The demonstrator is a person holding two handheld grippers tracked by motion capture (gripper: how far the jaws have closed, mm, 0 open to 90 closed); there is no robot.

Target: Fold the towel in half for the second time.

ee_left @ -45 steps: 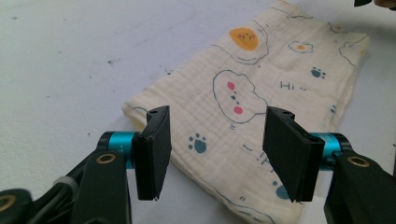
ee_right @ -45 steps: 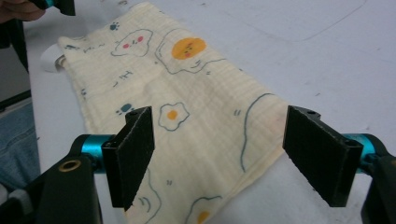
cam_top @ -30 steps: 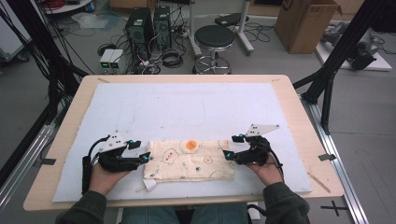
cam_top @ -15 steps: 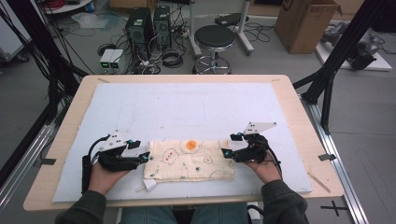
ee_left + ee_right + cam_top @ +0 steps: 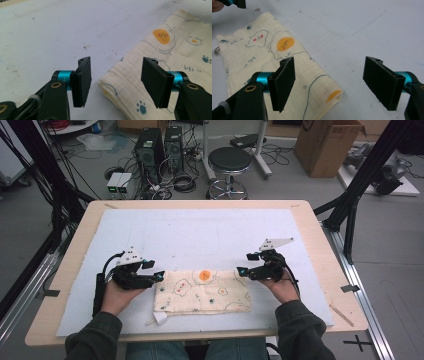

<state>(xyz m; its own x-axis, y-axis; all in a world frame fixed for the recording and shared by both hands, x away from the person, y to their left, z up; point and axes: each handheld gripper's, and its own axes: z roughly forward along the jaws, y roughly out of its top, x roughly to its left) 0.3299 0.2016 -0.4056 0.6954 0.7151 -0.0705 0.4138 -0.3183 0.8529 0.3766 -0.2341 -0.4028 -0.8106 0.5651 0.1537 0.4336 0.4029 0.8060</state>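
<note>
The table carries a pale blue mat. On the near half of the mat, centred in front of the person, lies the folded cloth, cream with printed egg and paw motifs, flat and rectangular.

Change since the earlier frames: both grippers stood at the cloth's two short edges a second ago; they now sit clear of it. The left gripper is just beside the far-left corner, and the right gripper just beside the far-right corner.

In the left gripper view the jaws stand apart, with the cloth corner lying on the mat between and beyond them, ungripped. In the right gripper view the jaws stand wide apart over the corner, holding nothing.

Judgement: the cloth has been released; the fold in hand appears complete. A small white tag projects at the near-left corner.
</note>
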